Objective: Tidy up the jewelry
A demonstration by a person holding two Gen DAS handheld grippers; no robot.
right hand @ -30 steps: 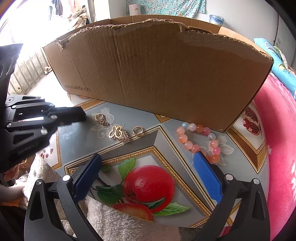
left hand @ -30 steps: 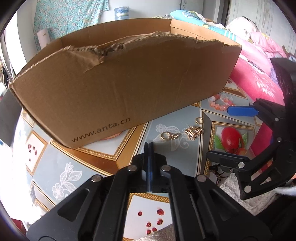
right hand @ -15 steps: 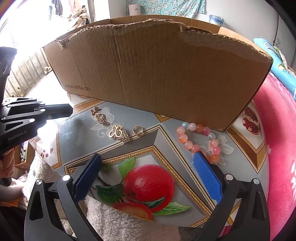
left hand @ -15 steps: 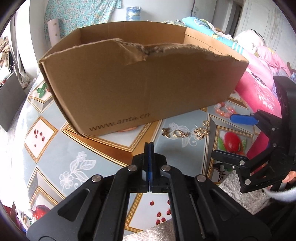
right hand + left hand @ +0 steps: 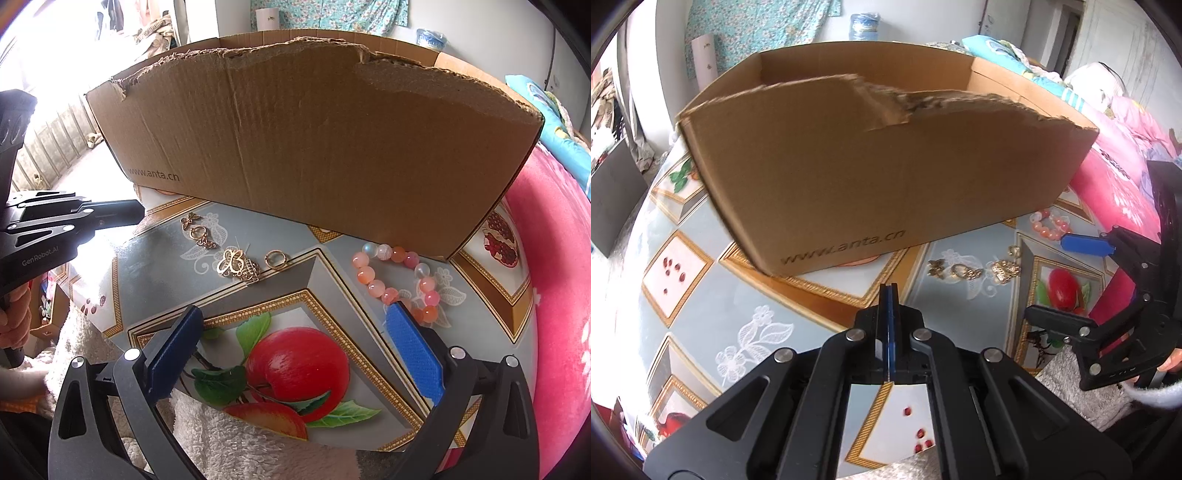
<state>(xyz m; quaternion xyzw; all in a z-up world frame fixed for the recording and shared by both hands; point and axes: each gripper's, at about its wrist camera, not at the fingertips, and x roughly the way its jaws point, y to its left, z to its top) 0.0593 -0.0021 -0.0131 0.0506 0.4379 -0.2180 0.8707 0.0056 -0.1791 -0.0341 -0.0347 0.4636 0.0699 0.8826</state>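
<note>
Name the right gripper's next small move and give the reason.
Probably ease the right gripper forward and slightly right toward the bead bracelet: its jaws are wide open and empty, and the bracelet lies loose on the table just ahead, outside the cardboard box.

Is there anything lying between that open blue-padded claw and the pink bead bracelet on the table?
Nothing visible does. The right gripper is open, and only bare tablecloth lies between it and the bead bracelet, beside its right pad. The cardboard box stands behind the bracelet, not in the way.
</note>
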